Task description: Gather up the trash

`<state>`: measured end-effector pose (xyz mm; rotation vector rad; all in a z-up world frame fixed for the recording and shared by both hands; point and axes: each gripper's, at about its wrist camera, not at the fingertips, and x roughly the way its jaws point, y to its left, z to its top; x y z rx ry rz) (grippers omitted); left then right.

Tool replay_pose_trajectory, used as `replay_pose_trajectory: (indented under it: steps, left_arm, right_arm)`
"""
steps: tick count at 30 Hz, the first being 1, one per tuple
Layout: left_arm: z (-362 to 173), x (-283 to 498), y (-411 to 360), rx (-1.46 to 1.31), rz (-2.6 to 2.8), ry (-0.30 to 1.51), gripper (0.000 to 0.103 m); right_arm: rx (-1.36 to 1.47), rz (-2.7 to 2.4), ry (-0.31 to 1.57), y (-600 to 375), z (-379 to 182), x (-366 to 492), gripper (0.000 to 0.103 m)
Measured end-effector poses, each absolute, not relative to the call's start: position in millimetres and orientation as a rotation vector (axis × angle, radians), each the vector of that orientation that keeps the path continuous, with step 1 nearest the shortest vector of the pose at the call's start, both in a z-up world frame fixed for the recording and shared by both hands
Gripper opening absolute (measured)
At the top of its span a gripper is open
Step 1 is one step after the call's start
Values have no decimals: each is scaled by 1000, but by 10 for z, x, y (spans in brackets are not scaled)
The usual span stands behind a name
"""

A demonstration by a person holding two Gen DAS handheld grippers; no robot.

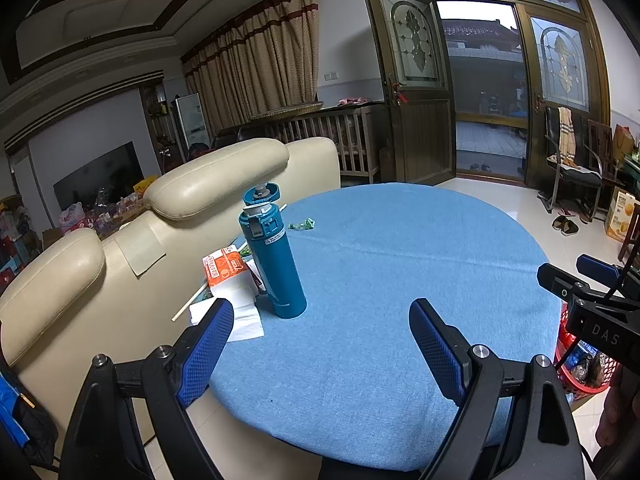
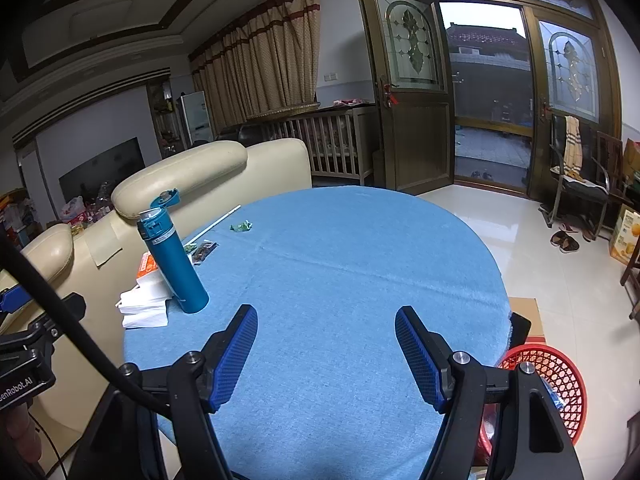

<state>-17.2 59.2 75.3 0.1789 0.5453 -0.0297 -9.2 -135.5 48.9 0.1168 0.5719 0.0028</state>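
We're hovering at the near edge of the table (image 1: 400,264), both the left gripper (image 1: 320,344) and right gripper (image 2: 326,352) spread apart, holding nothing. Green wrapper (image 1: 303,224) lies beyond the bottle (image 1: 272,256); the red basket (image 2: 556,376) waits on the floor at the right. Looks like we reach first.

open right claw (image 2: 326,354), blue table (image 2: 360,264), green wrapper (image 2: 241,226)

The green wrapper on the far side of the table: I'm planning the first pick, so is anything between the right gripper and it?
Nothing visible. The right gripper is open over bare blue tablecloth, which runs clear to the green wrapper. The teal bottle stands off to the left.
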Motion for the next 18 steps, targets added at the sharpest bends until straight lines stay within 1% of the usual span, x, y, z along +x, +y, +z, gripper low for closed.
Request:
replay_pose_trajectory:
  steps: [18]
  left_arm:
    - [754, -153, 600, 175, -36, 541, 90]
  right_arm:
    - [107, 2, 573, -1321, 502, -69, 75]
